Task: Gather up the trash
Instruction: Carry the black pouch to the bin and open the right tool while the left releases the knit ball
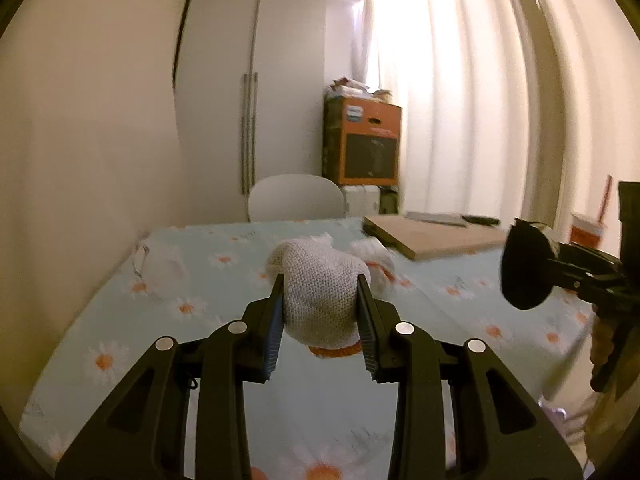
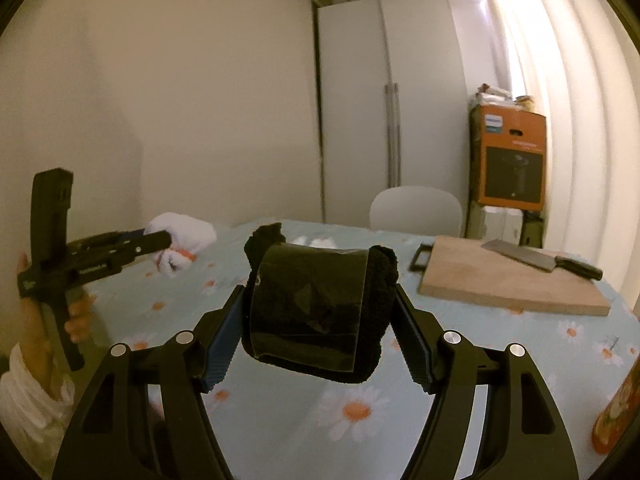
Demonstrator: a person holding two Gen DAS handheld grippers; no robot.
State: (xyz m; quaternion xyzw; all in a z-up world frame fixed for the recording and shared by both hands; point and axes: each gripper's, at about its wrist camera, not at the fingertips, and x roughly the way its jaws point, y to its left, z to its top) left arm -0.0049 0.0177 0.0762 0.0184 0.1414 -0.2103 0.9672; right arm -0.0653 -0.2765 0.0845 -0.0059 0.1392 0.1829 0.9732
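My left gripper is shut on a white knitted bundle with an orange edge, held above the daisy tablecloth. It also shows in the right wrist view, at the left, held by a hand. My right gripper is shut on a black knitted bundle with a clear plastic band around it, held above the table. That black bundle shows at the right of the left wrist view. Crumpled white items lie on the cloth behind the white bundle.
A wooden cutting board with a cleaver lies at the table's far right. A white chair stands behind the table. An orange box stands by the curtain. A wall runs along the table's left side. An orange packet lies at the right edge.
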